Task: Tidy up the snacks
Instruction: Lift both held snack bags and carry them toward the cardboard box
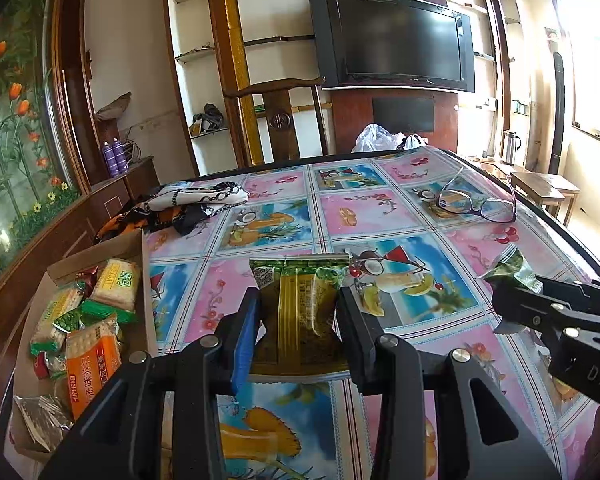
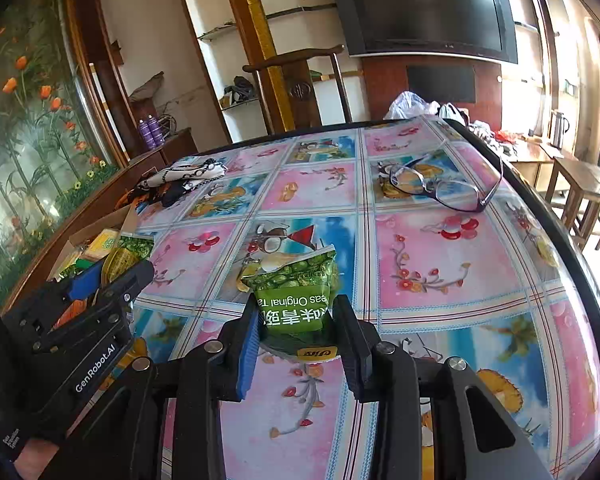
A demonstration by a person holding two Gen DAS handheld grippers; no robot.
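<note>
Two hand-held grippers above a tabletop (image 1: 340,208) covered with a glossy pink-and-blue fruit-print cloth. The left gripper (image 1: 298,316), black with one blue-padded finger, is closed partway on an olive-gold foil snack packet (image 1: 300,308) with a green top edge; both pads press the packet's sides, and the packet is clear of the cloth. The right gripper (image 2: 298,328), of the same build, is likewise clamped on a bright green pea-snack pouch (image 2: 294,300) with white lettering, its crimped top pointing away from the camera. In the left wrist view the right gripper enters at the right edge with the green pouch in its fingers; in the right wrist view the left gripper appears at lower left, carrying its packet just beside the box.

An open brown cardboard box (image 1: 146,280) stands at the left edge of the tabletop and holds several wrapped cracker packs (image 1: 96,320) in green, orange and yellow. A pair of dark-framed spectacles (image 1: 476,204) lies open near the far right corner. A crumpled patterned black-and-white cloth (image 1: 196,200) lies at the far left, beyond the box.
</note>
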